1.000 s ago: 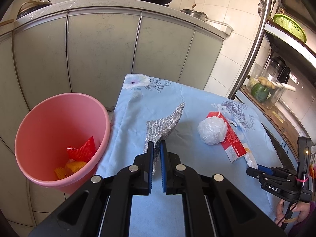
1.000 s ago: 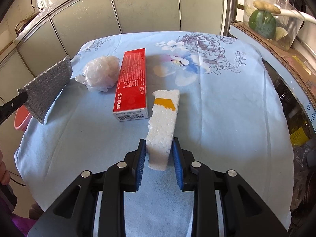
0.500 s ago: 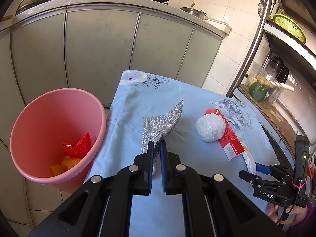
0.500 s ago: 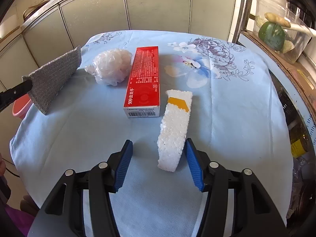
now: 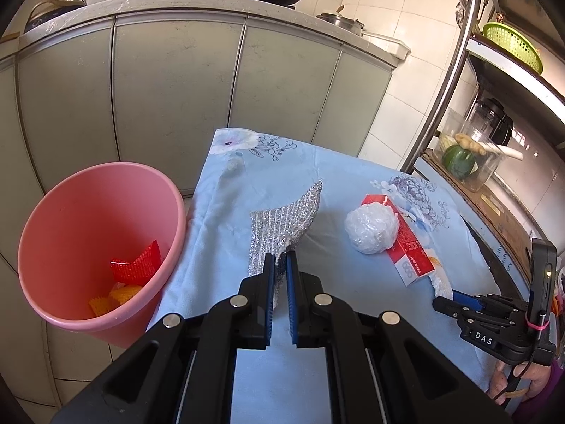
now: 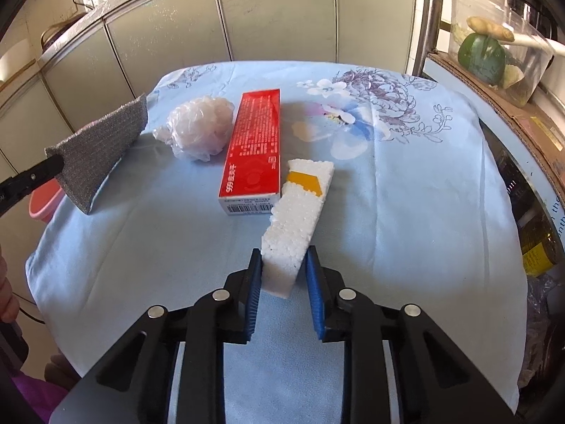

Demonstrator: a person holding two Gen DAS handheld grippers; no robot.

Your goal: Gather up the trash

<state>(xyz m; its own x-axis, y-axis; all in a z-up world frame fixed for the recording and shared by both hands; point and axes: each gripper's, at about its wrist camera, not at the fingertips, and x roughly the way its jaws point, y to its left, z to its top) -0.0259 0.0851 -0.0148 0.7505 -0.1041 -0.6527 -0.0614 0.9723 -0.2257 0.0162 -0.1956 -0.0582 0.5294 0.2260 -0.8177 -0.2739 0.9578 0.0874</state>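
My left gripper (image 5: 279, 259) is shut on a silver mesh scouring cloth (image 5: 284, 221) and holds it above the table's left edge; the cloth also shows in the right wrist view (image 6: 100, 155). A pink bin (image 5: 169, 198) with red and orange scraps stands left of the table. My right gripper (image 6: 284, 259) has closed around the near end of a white foam strip (image 6: 300, 212) with a yellow patch; both pads sit at its sides. A crumpled plastic ball (image 6: 199, 132) and a red box (image 6: 256, 162) lie on the blue floral tablecloth (image 6: 406, 194).
Grey kitchen cabinets (image 5: 176, 88) with pans on top stand behind the table. A metal shelf rack (image 5: 448, 81) with a clear tub of vegetables (image 6: 494, 49) is at the right. The right gripper shows in the left wrist view (image 5: 455, 304).
My right gripper opened wide half a second ago and has closed again on the foam strip's end. My left gripper has kept hold of the cloth and risen slightly.
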